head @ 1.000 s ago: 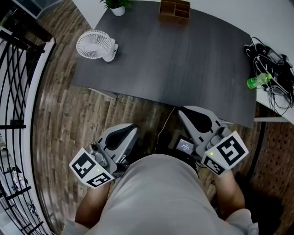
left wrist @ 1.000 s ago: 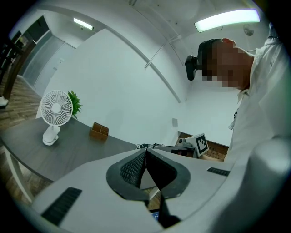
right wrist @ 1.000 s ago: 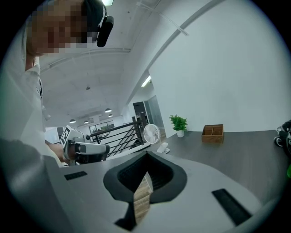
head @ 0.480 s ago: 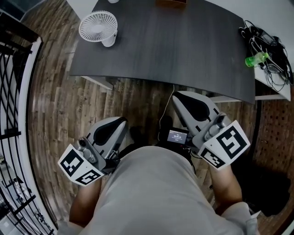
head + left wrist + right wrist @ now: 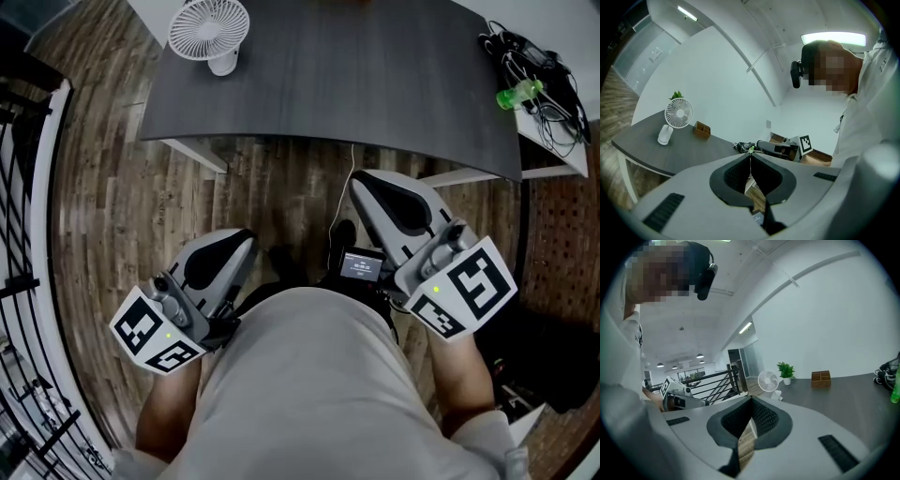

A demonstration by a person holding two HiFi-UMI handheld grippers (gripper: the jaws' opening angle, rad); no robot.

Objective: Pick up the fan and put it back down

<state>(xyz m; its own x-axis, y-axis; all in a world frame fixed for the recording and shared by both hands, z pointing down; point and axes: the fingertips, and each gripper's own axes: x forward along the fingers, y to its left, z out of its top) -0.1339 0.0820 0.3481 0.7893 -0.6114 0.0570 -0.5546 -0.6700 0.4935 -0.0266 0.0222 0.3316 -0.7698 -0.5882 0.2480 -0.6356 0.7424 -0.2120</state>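
Fan (image 5: 208,26) upright on table (image 5: 356,89) — well beyond left claw (image 5: 247,238), right claw (image 5: 357,184)

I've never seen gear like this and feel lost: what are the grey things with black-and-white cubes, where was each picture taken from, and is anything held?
A person holds two hand tools: the left gripper and right gripper. One camera on the head looks down; one rides on each tool, looking along its jaws. Both pairs of jaws are shut on nothing. On the dark table a white fan stands untouched, far from both, with a wooden box further along.
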